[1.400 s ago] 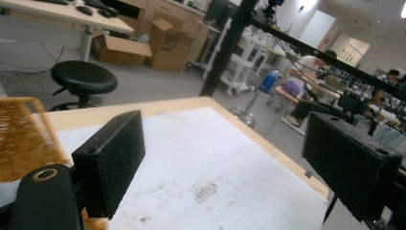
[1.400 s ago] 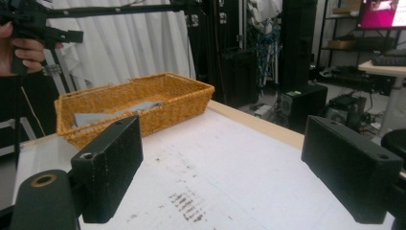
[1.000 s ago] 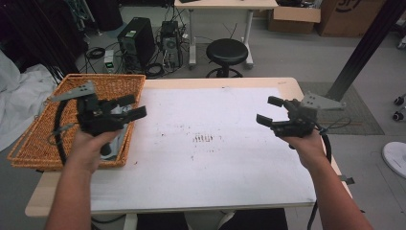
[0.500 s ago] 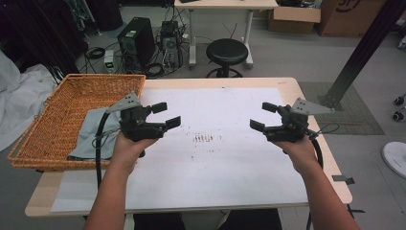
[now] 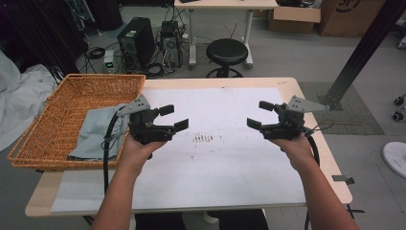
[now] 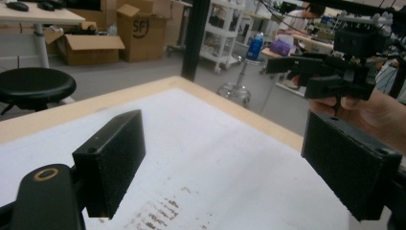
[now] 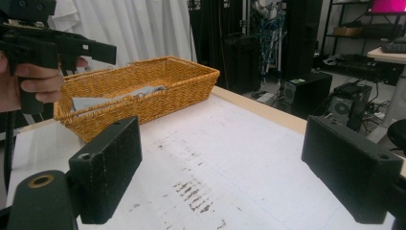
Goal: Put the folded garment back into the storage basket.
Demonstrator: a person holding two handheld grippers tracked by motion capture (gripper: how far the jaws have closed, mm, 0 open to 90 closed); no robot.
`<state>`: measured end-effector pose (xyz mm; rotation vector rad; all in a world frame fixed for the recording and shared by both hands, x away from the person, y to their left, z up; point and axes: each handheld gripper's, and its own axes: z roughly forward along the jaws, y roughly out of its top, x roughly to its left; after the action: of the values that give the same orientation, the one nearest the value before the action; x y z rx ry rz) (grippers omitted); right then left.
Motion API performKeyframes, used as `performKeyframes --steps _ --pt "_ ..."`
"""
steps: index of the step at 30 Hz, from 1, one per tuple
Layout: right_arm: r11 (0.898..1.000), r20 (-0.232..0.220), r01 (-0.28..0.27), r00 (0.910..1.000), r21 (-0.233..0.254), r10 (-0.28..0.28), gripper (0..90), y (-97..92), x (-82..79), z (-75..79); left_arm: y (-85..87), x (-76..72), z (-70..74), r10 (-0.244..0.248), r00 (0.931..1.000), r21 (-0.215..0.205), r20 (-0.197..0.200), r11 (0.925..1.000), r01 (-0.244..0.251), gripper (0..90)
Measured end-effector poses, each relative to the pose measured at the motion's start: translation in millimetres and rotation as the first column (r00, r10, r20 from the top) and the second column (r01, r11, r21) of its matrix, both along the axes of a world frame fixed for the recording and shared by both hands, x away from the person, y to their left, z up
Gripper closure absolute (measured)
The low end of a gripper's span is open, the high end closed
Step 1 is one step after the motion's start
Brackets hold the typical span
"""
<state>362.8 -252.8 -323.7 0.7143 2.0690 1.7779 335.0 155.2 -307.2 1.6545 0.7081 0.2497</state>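
1. We take the wicker basket (image 5: 57,120) at the left edge of the table (image 5: 287,86) as our landmark. The grey cloth (image 5: 93,134) lies inside it, draped against the wall nearest the table's middle, and from the right gripper view we see it (image 7: 95,101) just below the rim.

2. Both hands hang over the white sheet (image 5: 225,172) that covers the table, to the right of the basket. The left gripper (image 5: 173,118) is just beside the basket's right wall, and the right gripper (image 5: 258,115) is well apart from it, near the far right edge.

3. Both sets of tongs stand wide apart with nothing between the pads. The left gripper view shows bare sheet between its jaws, and the right gripper view shows the same.

4. With both hands empty and level, we judge this a ready pose. If the cloth is to be fetched, the left hand has the short way. We would turn it back over the basket's rim, come down from above and pinch a raised fold, not the flat part, so the pads do not snag the weave.

5. Little stands in the way. The basket's wall is the one thing to clear, and the cable (image 5: 107,143) trailing from the left gripper hangs across the basket's corner and could catch on it.

6. A patch of dark smudges (image 5: 203,139) marks the sheet, right of the basket between the two grippers. It is flat and no obstacle.

7. Beyond the table, behind the basket's line, a black stool (image 5: 227,50) and computer cases (image 5: 136,45) stand on the floor, out of reach.
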Motion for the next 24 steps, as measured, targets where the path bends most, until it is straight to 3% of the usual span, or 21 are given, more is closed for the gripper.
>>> performKeyframes --steps 24 --pt "1.000 -0.020 -0.011 0.9997 0.006 0.012 13.2 3.7 8.2 -6.0 3.5 8.3 -2.7 0.012 0.9994 -0.010 -0.031 0.9999 -0.012 15.7"
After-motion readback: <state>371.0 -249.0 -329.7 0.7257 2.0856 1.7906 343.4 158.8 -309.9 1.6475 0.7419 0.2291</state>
